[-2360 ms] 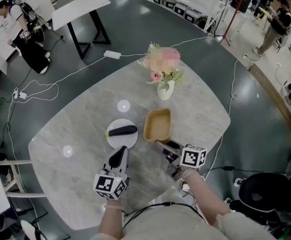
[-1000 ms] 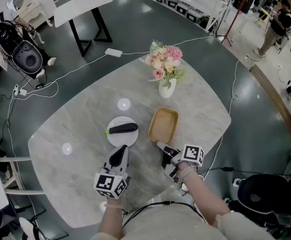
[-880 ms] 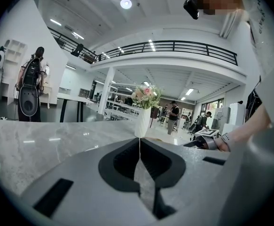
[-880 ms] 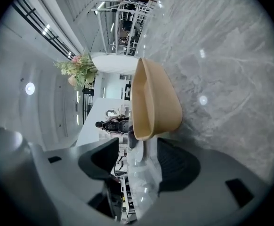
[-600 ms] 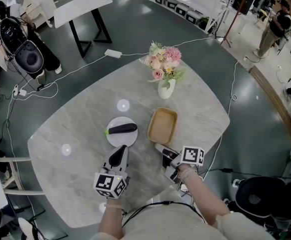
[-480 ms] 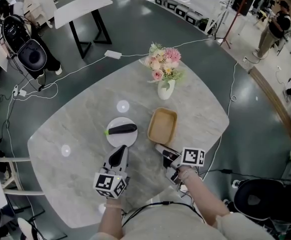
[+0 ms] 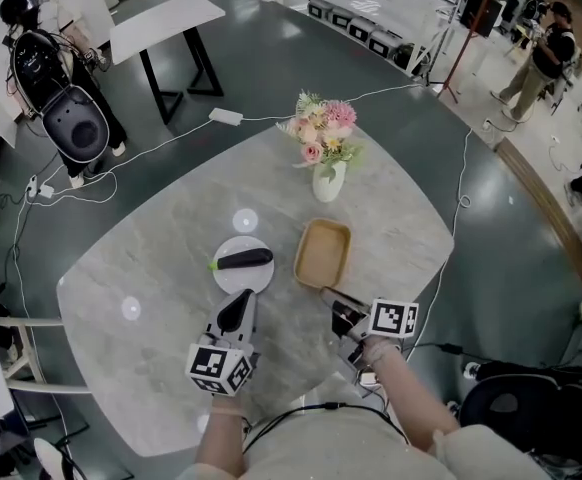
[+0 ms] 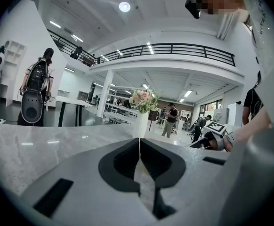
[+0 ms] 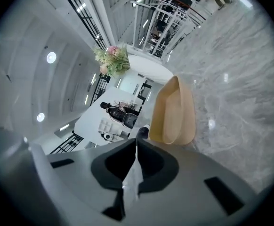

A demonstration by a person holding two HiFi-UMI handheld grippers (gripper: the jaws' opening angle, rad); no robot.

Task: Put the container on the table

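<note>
Grey marble is topping a broad table [image 7: 141, 258] with rounded corners, which is standing on a dark floor crossed by white cables, and other people are standing far off by the walls. The container [image 7: 322, 253], a tan shallow tray, is lying flat and upright on the table, a little right of its middle and empty. It is sitting between the vase of pink flowers [image 7: 327, 180] towards the far corner and the right gripper [image 7: 328, 295] towards the near edge.

The right gripper is hovering just short of the container's near end, apart from it. Its jaws have just been closing and are now meeting tip to tip with nothing between them. In the right gripper view the container [image 9: 174, 114] is showing just past the joined tips of the right gripper [image 9: 137, 142], not touched by them.

To the left of the container, near it but apart, a white plate [image 7: 233, 280] is carrying a dark, long vegetable [image 7: 245, 260]. The left gripper [image 7: 241, 300] is pointing at the near rim of this plate. In the left gripper view its jaws [image 8: 139, 142] are pressing together, holding nothing, with the vase [image 8: 141, 124] rising beyond them.
</note>
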